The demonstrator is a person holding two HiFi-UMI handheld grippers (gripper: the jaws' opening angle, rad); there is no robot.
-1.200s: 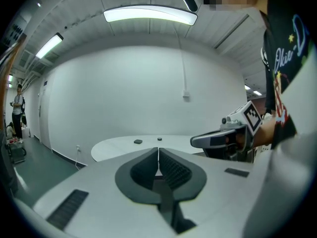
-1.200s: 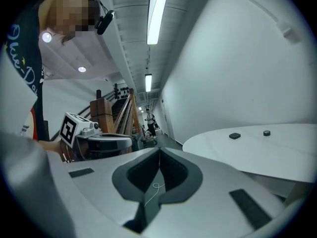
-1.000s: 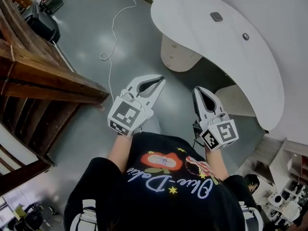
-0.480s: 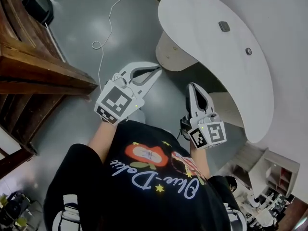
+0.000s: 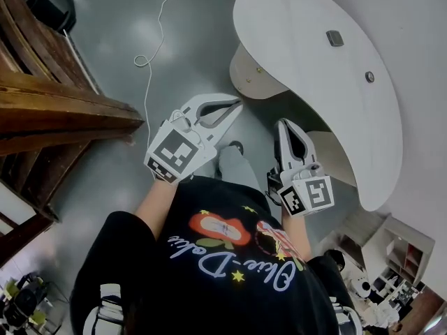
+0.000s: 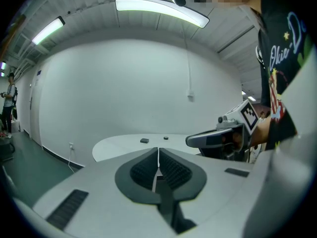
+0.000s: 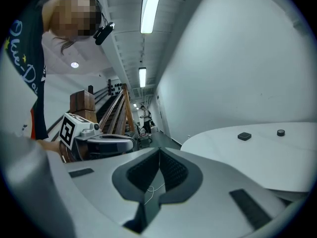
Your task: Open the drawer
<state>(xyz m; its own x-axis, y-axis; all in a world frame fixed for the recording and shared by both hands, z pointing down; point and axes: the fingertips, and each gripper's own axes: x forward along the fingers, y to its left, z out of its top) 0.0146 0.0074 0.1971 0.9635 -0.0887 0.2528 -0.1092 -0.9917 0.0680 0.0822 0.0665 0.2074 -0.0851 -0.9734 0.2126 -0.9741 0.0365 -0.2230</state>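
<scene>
Both tools have drifted a little nearer the white desk point(image 5: 314, 82) than a second ago, and a grey trouser leg point(image 5: 234, 166) now shows between them, stepping toward the desk. The left gripper point(image 5: 237, 105) stays clenched and empty, its tips aimed at the beige pedestal point(image 5: 253, 74) under the desk's end. The right gripper point(image 5: 283, 125) is likewise pressed together on nothing — only floor and a white cable point(image 5: 150, 47) show beyond its pads. The drawer cannot be made out for certain; that pedestal beneath the desk is the only cabinet-like thing. A small dark block point(image 5: 334, 38) and a round button point(image 5: 369, 77) lie on the desk top — unmoved.
</scene>
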